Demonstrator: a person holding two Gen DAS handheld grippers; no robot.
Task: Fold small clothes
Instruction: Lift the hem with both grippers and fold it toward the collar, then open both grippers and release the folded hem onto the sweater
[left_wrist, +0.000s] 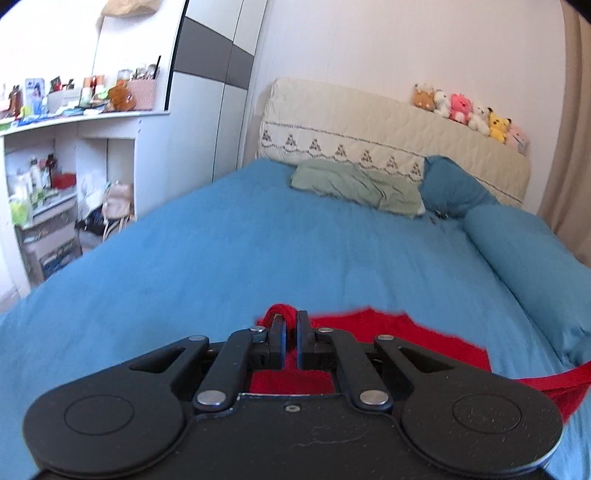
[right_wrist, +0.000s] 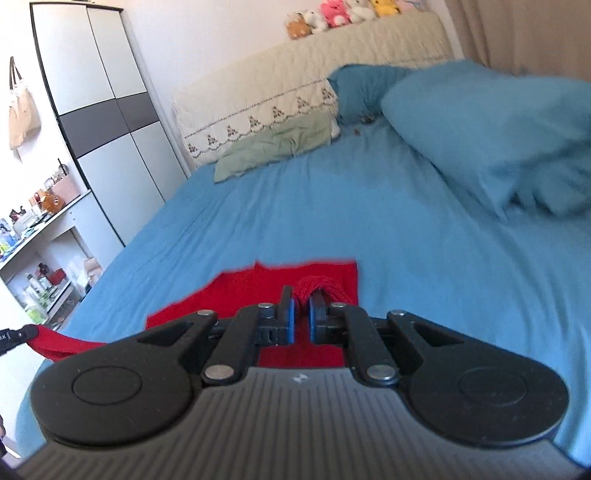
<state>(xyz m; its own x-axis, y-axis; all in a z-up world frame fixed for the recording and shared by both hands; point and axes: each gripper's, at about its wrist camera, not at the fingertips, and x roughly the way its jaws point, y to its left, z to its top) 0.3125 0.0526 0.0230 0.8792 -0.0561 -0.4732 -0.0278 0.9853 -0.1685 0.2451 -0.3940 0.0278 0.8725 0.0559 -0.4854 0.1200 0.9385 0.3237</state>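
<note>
A red knitted garment (left_wrist: 388, 332) hangs between both grippers above the blue bed sheet (left_wrist: 240, 251). My left gripper (left_wrist: 290, 319) is shut on a bunched red edge that pokes out above its black fingers. In the right wrist view the same red garment (right_wrist: 258, 291) spreads below, and my right gripper (right_wrist: 301, 295) is shut on another bunched red corner between its blue pads. A stretched red strip (right_wrist: 55, 343) runs left to the other gripper's tip at the frame edge. Most of the cloth under each gripper body is hidden.
A green pillow (left_wrist: 354, 186) and blue pillows (left_wrist: 454, 188) lie at the head of the bed against a cream quilted headboard (left_wrist: 369, 122) topped with plush toys (left_wrist: 469, 110). A rolled blue duvet (right_wrist: 498, 133) fills the right side. White shelves (left_wrist: 55, 177) and a wardrobe (right_wrist: 107, 110) stand left.
</note>
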